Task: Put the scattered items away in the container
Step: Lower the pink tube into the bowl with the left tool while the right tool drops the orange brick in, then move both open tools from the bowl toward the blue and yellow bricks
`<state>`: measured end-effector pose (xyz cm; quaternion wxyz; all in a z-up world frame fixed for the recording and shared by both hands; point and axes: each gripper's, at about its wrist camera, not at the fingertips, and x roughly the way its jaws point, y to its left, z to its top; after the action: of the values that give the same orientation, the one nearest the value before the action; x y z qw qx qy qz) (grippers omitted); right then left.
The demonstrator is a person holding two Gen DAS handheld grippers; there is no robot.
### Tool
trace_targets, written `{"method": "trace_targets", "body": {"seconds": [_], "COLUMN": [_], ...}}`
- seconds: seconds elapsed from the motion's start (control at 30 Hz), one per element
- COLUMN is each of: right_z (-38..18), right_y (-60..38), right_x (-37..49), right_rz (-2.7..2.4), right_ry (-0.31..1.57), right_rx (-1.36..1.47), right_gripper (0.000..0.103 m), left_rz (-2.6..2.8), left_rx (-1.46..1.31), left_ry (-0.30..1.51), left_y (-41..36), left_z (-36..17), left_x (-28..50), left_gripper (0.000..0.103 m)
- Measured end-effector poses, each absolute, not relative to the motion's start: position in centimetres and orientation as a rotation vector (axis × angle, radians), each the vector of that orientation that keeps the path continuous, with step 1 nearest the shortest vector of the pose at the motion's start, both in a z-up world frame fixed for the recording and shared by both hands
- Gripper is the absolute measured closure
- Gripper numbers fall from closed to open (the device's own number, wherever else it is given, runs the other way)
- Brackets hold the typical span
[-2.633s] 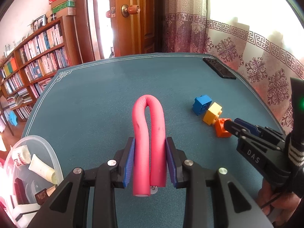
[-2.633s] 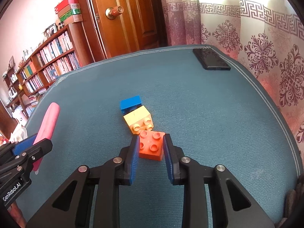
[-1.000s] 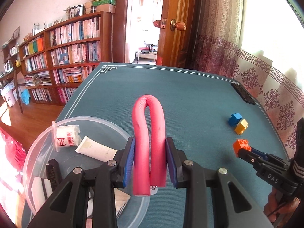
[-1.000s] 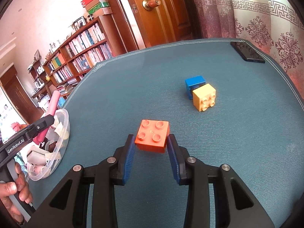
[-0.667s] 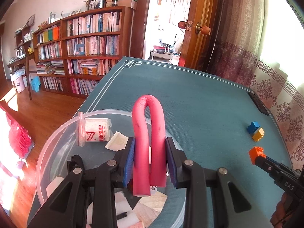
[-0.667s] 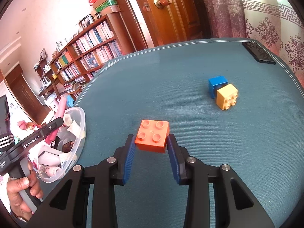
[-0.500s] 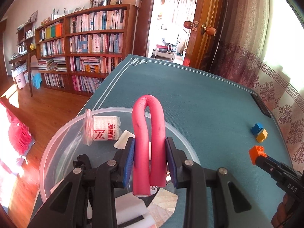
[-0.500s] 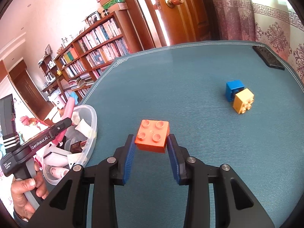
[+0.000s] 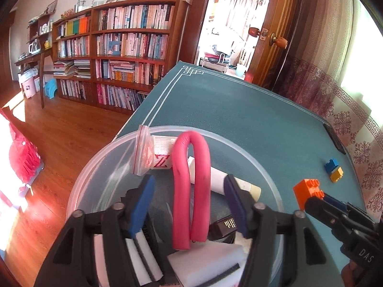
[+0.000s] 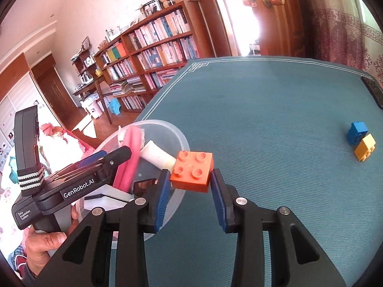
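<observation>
My left gripper [image 9: 189, 203] hangs open over the clear plastic bowl [image 9: 215, 135]. The bent pink foam tube [image 9: 191, 179] stands between its blue pads [image 9: 141, 205], touching neither. In the right wrist view the tube [image 10: 130, 155] sits inside the bowl [image 10: 167, 125], beside my left gripper [image 10: 112, 154]. My right gripper [image 10: 190, 179] is shut on the orange brick [image 10: 191, 171], held in the air just right of the bowl's rim. That brick [image 9: 307, 191] also shows at the right of the left wrist view. A blue brick [image 10: 357, 132] and a yellow brick [image 10: 364, 147] lie together on the teal table.
The bowl holds a zip bag with a white roll [image 9: 153, 153], a white tube [image 9: 222, 179] and white sponges [image 9: 208, 263]. A black phone [image 10: 373, 91] lies at the far right table edge. Past the left edge are a wooden floor and bookshelves [image 9: 124, 55].
My left gripper carried the pink tube over the bowl and has now opened, letting it go. My right gripper brought the orange brick left, up to the bowl's rim.
</observation>
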<state>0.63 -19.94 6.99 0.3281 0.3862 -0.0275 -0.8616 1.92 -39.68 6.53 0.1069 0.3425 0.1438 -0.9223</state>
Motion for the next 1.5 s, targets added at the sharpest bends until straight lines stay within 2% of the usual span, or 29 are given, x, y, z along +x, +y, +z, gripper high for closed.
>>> {"method": "trace_targets", "body": {"seconds": [0.37, 1.03, 1.13, 1.23, 1.5], "right_z": [6.3, 5.7, 5.7, 5.7, 4.8], "right_y": [-22.6, -22.2, -21.6, -20.7, -16.8], "right_x": [1.2, 1.1, 1.0, 0.8, -0.5], "right_rz": [-2.188, -2.167, -2.175, -2.191, -2.277], "right_ry": [-0.05, -0.061, -0.079, -0.097, -0.134], "right_rx": [1.026, 1.038, 1.037, 1.038, 1.082], "right_gripper": [0.065, 0.065, 0.065, 0.065, 0.064], "left_rz": [-2.708, -2.695, -2.7, -2.709, -2.737], "left_rx": [0.917, 0.945, 0.949, 0.934, 0.954], "left_ry": [0.364, 0.378, 0.359, 0.329, 0.277], "left_y": [-41.2, -41.0, -40.5, -39.8, -38.2], "left_z": [7.9, 7.3, 7.4, 7.7, 7.9], "left_x": [3.4, 3.2, 3.0, 2.9, 2.1], "left_gripper": [0.021, 0.013, 0.009, 0.0, 0.0]}}
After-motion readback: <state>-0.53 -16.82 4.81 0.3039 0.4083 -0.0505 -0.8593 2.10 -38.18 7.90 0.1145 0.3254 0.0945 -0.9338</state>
